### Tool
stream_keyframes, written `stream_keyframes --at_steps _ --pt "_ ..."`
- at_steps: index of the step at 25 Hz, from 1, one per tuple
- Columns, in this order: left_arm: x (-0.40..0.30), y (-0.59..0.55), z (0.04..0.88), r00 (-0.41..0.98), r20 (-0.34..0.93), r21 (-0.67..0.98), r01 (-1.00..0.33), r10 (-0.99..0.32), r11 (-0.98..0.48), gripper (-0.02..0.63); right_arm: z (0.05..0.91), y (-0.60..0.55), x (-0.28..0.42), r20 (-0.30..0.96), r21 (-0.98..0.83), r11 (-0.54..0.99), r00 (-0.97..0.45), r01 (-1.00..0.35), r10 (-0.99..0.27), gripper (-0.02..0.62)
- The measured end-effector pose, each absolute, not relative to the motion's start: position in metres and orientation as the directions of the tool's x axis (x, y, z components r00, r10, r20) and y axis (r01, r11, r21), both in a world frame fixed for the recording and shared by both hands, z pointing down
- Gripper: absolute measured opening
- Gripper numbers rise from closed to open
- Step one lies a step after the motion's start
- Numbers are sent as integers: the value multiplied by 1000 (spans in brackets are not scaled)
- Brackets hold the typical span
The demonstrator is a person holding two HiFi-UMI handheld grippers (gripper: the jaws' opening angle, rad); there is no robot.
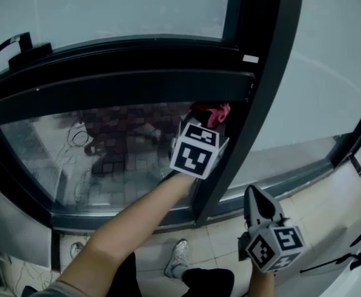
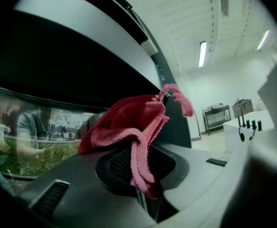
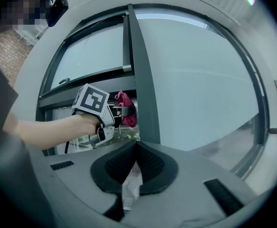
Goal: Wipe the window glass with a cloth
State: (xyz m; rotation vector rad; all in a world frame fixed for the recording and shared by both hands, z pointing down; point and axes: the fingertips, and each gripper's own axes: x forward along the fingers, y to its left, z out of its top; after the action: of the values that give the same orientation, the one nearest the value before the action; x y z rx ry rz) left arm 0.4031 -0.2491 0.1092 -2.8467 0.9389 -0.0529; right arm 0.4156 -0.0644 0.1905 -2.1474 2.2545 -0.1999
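Note:
A red cloth (image 1: 215, 112) is pressed to the top right corner of the lower window glass (image 1: 106, 159), close beside the dark upright frame bar (image 1: 249, 104). My left gripper (image 1: 210, 121) is shut on it, and its marker cube (image 1: 195, 151) hides the jaws. In the left gripper view the cloth (image 2: 128, 125) bunches over the jaws and hangs down between them, where my left gripper (image 2: 144, 152) holds it. The right gripper view shows the same cloth (image 3: 125, 109) against the pane. My right gripper (image 1: 253, 193) hangs low at the right, away from the glass, jaws pointing up, shut and empty (image 3: 136, 144).
A black window handle (image 1: 19, 44) sits at the upper left of the frame. A large frosted pane (image 1: 319, 73) fills the right side. Below are the tiled floor, the person's shoe (image 1: 178, 258) and a black cable (image 1: 353, 255) at the lower right.

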Motion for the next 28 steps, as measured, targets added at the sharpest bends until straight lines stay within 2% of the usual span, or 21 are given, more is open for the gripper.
stream_keyframes --at_steps 7,14,21,28 --pt "420 -249 112 851 -27 -115 -523 -524 -844 55 197 -66 424 89 -113 20 -30 -993 -996 -9" --pt "400 -230 127 886 -8 -100 -462 -464 -881 55 191 -77 400 86 -103 55 -64 -993 -994 -9" --pt "336 -215 149 869 22 -103 -490 -495 -865 55 179 -94 359 60 -91 135 -141 -987 -988 -9" --pt "226 -220 144 791 2 -85 -610 -612 -788 55 173 -120 276 42 -92 267 -271 -959 -962 -9"
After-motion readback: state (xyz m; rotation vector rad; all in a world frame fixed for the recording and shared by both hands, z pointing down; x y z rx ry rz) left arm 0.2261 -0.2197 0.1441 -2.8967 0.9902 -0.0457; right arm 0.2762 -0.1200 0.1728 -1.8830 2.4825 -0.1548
